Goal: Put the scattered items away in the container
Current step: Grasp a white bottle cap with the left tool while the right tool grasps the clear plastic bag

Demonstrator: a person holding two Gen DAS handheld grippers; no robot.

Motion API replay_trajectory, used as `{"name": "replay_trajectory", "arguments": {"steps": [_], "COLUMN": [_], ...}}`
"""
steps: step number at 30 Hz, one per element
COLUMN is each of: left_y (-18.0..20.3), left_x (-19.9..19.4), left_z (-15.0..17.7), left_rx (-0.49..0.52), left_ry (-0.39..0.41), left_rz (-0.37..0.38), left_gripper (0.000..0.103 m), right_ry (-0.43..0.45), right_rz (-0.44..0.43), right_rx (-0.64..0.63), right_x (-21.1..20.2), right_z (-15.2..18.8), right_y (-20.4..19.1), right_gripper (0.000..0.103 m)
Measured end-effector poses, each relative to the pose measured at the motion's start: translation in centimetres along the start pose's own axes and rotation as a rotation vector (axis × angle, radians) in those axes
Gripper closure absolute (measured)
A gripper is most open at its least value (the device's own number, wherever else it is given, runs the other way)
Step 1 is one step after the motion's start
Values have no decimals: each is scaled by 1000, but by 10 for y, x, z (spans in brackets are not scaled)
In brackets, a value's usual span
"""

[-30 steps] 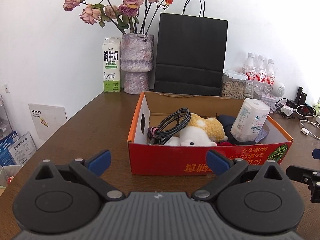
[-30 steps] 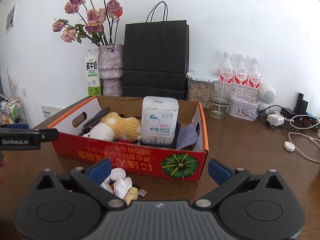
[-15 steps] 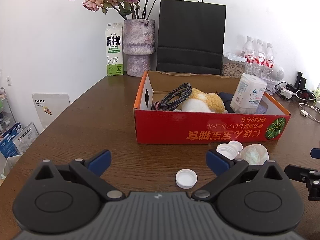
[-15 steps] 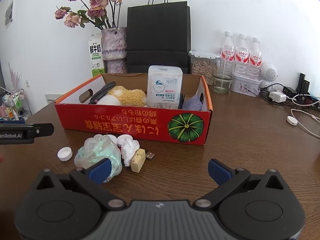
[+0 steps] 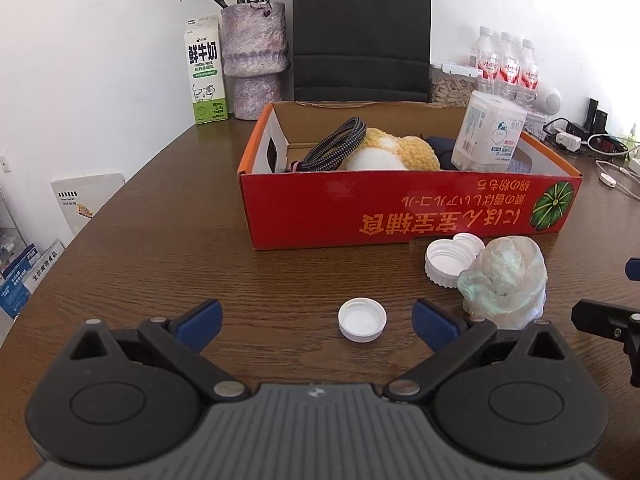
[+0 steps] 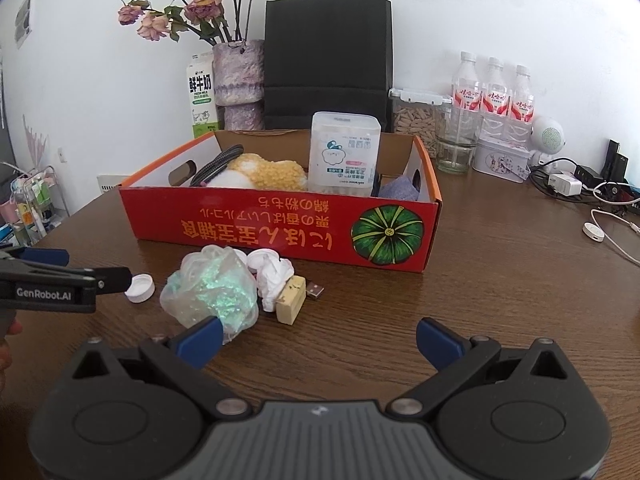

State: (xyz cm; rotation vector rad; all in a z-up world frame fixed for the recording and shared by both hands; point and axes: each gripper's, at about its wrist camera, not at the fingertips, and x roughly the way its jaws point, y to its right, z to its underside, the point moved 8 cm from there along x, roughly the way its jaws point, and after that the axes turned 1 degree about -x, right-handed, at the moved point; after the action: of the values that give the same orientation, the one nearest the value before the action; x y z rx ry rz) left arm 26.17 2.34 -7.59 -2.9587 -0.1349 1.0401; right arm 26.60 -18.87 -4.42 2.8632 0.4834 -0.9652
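Note:
A red cardboard box [image 5: 404, 208] [image 6: 280, 224] stands on the brown table, holding a plush toy [image 5: 392, 152], a braided cable [image 5: 332, 146] and a white cotton-swab container [image 5: 488, 136]. In front of it lie a small white cap [image 5: 362, 319] [image 6: 140, 288], larger white lids [image 5: 448, 260], a crumpled plastic bag [image 5: 504, 280] [image 6: 212, 288], a white tissue [image 6: 276, 276], a tan block [image 6: 291, 304] and a USB stick [image 6: 315, 291]. My left gripper [image 5: 316, 320] is open and empty, just behind the small cap. My right gripper [image 6: 318, 338] is open and empty, near the bag.
Behind the box stand a milk carton [image 5: 206, 72], a vase of dried roses [image 5: 254, 60], a black paper bag [image 5: 360, 32], water bottles [image 6: 494, 96], a glass [image 6: 452, 152] and a tin [image 6: 502, 158]. Chargers and cables [image 6: 600, 200] lie at the right.
Both grippers have pulled back from the box and tilted downward, bringing the loose items in front of the box into view. Both stay open.

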Motion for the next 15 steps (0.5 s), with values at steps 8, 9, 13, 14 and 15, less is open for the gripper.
{"name": "replay_trajectory", "arguments": {"steps": [8,9,13,14,15], "left_y": [12,13,19,19,19], "left_x": [13,14,16,15,15], "left_z": [3,4,7,7,7], "left_rx": [28,30,45,34,28], "left_ry": [-31,-35,-51,-50,-49], "left_rz": [32,40,71,80,73], "left_gripper": [34,36,69,73,73], "right_ry": [-14,-15,-22,-24,-25], "right_rz": [-1,-2,-12,-15,-18], "right_rx": [-6,-7,-16,-21,-25], "right_x": [3,4,6,7,7], "right_z": [1,1,2,1,1], "right_y": [-1,-2,-6,-8,-10], "right_gripper": [0,0,0,0,0]}}
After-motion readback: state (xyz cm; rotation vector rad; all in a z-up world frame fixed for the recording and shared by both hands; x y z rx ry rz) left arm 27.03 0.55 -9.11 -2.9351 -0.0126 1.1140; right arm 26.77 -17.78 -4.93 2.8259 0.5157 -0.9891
